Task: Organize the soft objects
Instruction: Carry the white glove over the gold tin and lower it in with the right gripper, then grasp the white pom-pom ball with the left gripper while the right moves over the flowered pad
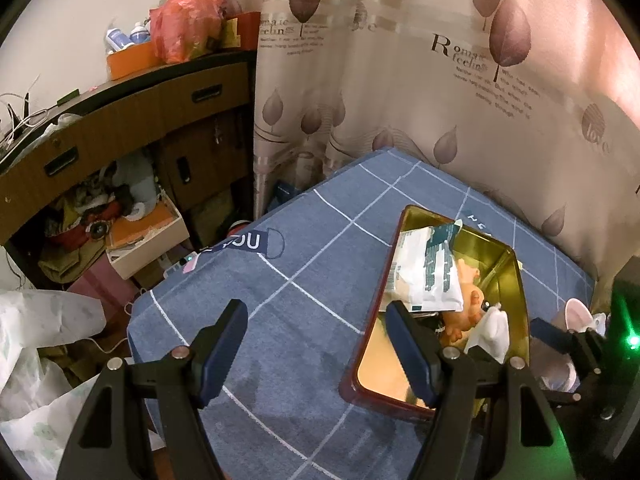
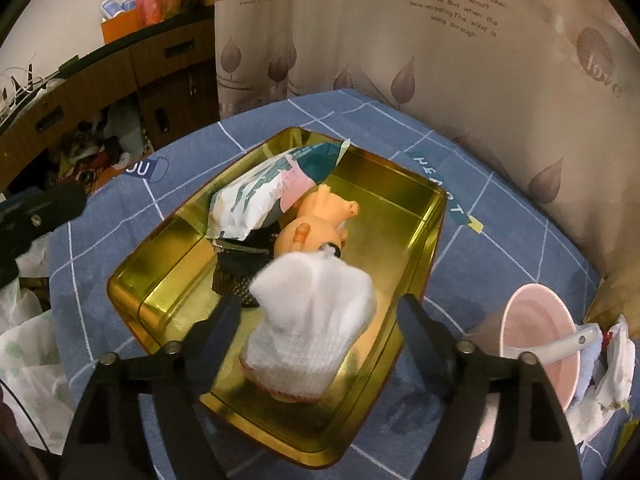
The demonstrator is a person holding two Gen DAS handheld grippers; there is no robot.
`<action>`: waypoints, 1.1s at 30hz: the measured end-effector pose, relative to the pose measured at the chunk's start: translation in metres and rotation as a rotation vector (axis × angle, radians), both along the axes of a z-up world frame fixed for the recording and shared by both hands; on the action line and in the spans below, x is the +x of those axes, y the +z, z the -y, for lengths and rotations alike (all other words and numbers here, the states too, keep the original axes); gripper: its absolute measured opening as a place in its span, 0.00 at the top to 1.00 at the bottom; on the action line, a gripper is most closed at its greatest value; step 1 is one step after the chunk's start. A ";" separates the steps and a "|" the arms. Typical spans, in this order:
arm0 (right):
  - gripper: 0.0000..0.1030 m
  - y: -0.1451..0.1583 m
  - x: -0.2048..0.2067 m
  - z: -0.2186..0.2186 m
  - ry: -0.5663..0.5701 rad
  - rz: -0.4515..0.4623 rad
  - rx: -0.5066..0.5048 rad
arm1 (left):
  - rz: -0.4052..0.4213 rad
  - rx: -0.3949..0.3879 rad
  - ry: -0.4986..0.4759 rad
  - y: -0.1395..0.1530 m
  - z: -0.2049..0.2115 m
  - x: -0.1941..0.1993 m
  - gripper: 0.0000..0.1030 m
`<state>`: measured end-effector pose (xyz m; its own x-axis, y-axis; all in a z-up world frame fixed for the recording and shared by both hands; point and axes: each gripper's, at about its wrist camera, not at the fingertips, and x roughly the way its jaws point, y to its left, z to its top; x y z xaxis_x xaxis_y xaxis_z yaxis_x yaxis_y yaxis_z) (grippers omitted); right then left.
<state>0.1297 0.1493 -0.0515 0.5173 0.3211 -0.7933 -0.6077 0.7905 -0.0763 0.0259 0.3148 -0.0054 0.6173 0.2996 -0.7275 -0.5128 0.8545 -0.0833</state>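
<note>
White sock (image 2: 316, 320) lies in the gold tin (image 2: 168, 280) — right gripper (image 2: 320, 312) fingers spread wide.

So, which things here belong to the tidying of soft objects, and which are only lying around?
Part of the job:
- gold tin
- white sock, between the open right hand-held gripper fingers
- wipes packet
- orange rubber toy

Just lying about:
- pink bowl with spoon
- red plastic bag
- leaf curtain
</note>
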 end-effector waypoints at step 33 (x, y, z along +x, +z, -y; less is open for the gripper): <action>0.17 0.061 -0.018 0.274 -0.490 0.110 0.095 | -0.029 0.041 -0.076 -0.007 0.019 0.006 0.29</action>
<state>0.1120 -0.1247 0.0100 0.7037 0.0882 -0.7050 -0.1565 0.9871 -0.0328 0.0323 0.2955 -0.0121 0.6185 0.2826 -0.7332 -0.4481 0.8933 -0.0337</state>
